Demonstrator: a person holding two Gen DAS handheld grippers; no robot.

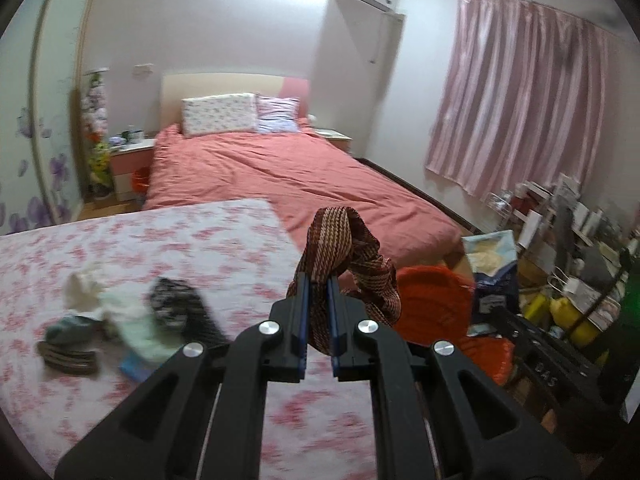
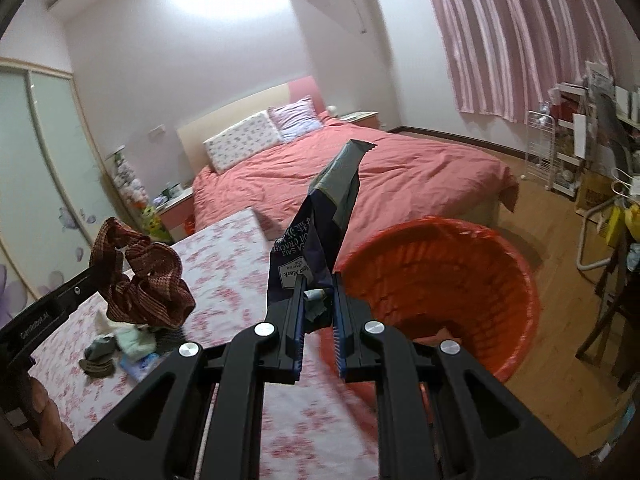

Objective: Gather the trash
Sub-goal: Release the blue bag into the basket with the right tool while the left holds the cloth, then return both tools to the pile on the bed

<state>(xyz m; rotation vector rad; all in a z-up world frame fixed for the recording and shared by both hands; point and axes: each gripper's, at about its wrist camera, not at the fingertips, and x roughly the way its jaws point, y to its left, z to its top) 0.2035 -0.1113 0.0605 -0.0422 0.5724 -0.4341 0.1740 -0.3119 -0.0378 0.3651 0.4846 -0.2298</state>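
Observation:
My left gripper (image 1: 318, 280) is shut on a brown striped cloth (image 1: 340, 240) and holds it above the flowered table (image 1: 160, 240); the cloth also shows in the right wrist view (image 2: 148, 284). My right gripper (image 2: 318, 284) is shut on a dark blue cracker bag (image 2: 320, 232), held upright next to the red-lined bin (image 2: 440, 280). The bin also shows in the left wrist view (image 1: 436, 300), with the bag (image 1: 494, 268) over it. A pile of small cloths and wrappers (image 1: 132, 312) lies on the table at the left.
A bed with a pink cover (image 1: 280, 176) lies beyond the table. Pink curtains (image 1: 520, 92) hang at the right. Cluttered shelves and a white rack (image 2: 568, 152) stand along the right wall. A chair (image 2: 616, 312) stands right of the bin on the wooden floor.

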